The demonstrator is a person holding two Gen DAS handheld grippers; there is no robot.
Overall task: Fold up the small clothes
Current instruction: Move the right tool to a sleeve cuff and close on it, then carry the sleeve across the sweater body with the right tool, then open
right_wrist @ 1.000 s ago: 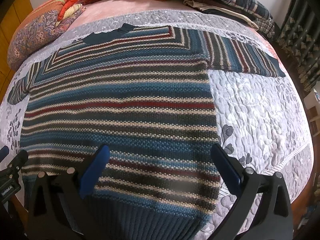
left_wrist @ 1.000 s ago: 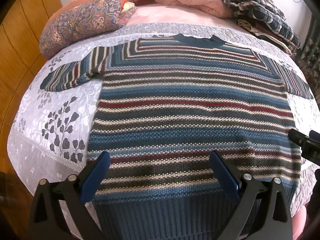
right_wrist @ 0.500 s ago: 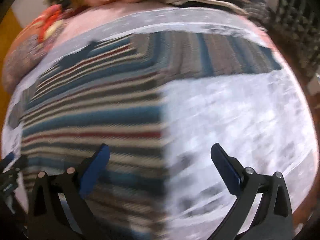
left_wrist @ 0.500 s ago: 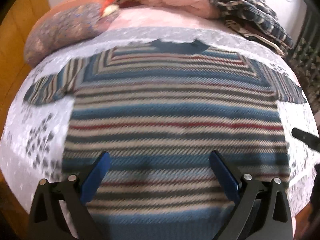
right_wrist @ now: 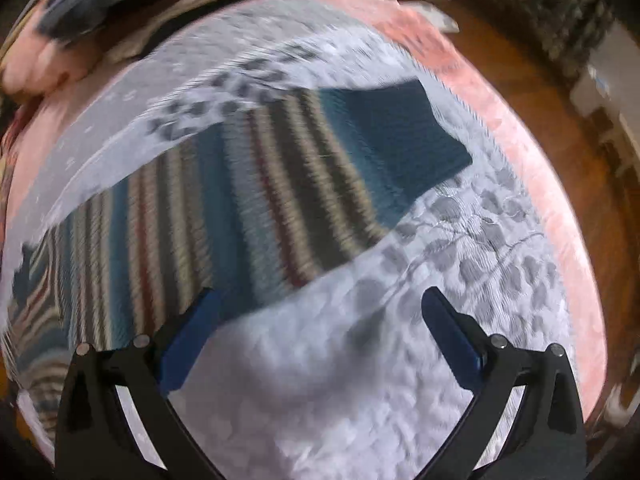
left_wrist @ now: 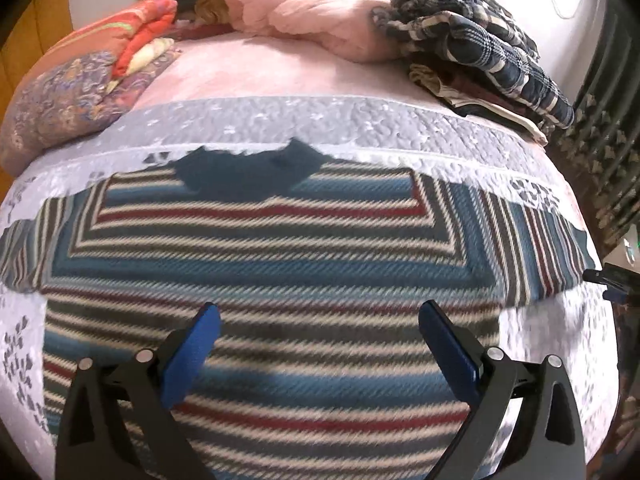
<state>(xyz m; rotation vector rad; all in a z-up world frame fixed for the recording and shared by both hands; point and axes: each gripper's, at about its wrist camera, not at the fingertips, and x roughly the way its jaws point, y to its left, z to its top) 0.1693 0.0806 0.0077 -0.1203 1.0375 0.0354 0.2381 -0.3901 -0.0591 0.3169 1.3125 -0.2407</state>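
Both grippers are spread wide with nothing between the jaws, so no grasp on either side at this point. Left gripper [left_wrist: 318, 344] hovers over the upper body of the sweater [left_wrist: 256, 264], blue pads apart, looking toward the collar [left_wrist: 244, 172]. Can't honestly tell if the pads brush the knit or sit just above it, the view's a bit smeared.

Right gripper [right_wrist: 320, 332] is off to the side, above the quilt [right_wrist: 360, 380] and just beside the right sleeve [right_wrist: 280, 184]. Its left pad sits at the sleeve's lower edge, the other pad is over bare quilt. The cuff [right_wrist: 400, 132] lies flat, pointing out toward the bed edge. Heavy blur in that view, so fine detail is a guess.

Progress-wise: basically zero folds done, as far as I can see. Sweater is laid out flat on the quilt, front up, sleeves out to both sides, collar toward the pillow [left_wrist: 68, 108] and the pile of blankets [left_wrist: 472, 48] at the far end. No creases, nothing doubled over.

What's left, I'd say, is everything: sleeves in across the body, then sides or bottom up into a neat packet. Judging by where the right one is parked, the right sleeve looks like the first target. Knit looks thick and floppy, so it'll probably sag and drag when lifted by one edge. Pinching the cuff or sleeve edge cleanly without grabbing quilt too is the fiddly bit.
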